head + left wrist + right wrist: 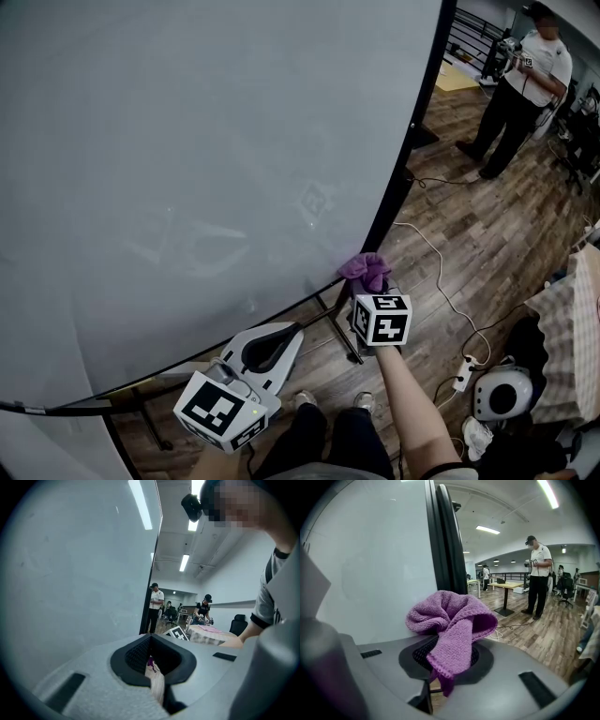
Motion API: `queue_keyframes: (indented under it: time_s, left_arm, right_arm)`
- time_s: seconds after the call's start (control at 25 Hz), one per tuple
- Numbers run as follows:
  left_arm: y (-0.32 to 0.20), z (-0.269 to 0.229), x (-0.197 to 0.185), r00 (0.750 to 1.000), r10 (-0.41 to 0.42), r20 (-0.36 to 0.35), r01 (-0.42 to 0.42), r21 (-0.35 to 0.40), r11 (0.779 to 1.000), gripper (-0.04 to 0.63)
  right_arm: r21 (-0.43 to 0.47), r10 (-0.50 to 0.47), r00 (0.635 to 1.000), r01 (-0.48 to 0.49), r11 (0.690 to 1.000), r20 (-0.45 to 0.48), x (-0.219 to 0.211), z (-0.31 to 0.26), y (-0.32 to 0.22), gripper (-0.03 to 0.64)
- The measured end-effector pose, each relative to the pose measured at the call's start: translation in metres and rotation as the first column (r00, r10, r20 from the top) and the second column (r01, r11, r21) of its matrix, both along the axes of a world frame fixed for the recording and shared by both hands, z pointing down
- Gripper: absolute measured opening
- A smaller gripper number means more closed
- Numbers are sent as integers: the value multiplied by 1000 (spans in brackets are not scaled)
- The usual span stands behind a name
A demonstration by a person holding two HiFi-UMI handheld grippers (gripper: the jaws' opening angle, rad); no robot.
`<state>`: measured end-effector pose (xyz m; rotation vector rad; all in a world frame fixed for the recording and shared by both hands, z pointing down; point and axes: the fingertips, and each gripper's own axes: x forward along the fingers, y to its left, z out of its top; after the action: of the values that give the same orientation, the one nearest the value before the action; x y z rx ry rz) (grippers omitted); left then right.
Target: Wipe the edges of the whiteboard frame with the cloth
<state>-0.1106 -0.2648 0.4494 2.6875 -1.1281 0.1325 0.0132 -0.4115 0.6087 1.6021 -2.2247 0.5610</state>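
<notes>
The whiteboard (187, 169) fills the head view's left, with its black frame (403, 141) running down the right side and along the bottom. My right gripper (372, 292) is shut on a purple cloth (366, 271), which touches the frame's lower right corner. In the right gripper view the cloth (450, 620) bunches over the right gripper (450, 656), beside the frame's upright (445, 545). My left gripper (267, 347) hangs lower, below the bottom edge, shut with nothing in it. The left gripper view shows that left gripper (152, 660) near the board, frame edge (150, 597) ahead.
A stand leg (342, 328) of the board crosses the wooden floor under my right gripper. A white cable (441, 272) runs to a power strip (464, 373) beside a round white device (502, 394). A checked-cloth table (567, 347) is at right. A person (520, 84) stands far right.
</notes>
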Motion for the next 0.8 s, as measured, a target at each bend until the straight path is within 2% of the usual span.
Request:
queue_keyframes:
  time_s: [0.8]
  left_arm:
    - [-3, 9, -6, 1000, -8, 7, 9, -23, 1000, 15]
  right_arm:
    - [-73, 11, 999, -14, 997, -38, 2, 39, 0, 64]
